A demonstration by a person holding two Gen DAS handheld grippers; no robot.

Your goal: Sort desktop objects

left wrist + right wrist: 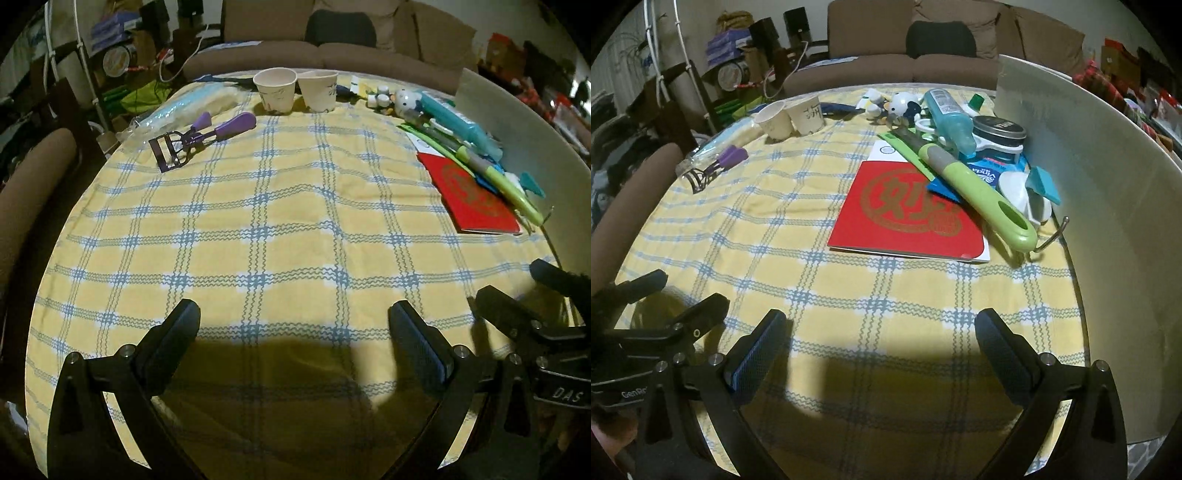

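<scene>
On the other gripper [532, 306], at the right edge of your left wrist view, you can read "DAS". In your right wrist view the gripper [665, 299] at the left reads "GenRo", cut off. The blue packet [988, 173] under the green handle says "Vinda", upside down. The red booklet [908, 214] bears a gold Chinese character, unclear.

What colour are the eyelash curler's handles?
Purple, on the eyelash curler; the left wrist view shows it best.

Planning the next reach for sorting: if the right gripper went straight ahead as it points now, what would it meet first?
Probably the red booklet: the open right gripper faces bare checked cloth up to its near edge, though depth is uncertain.
</scene>
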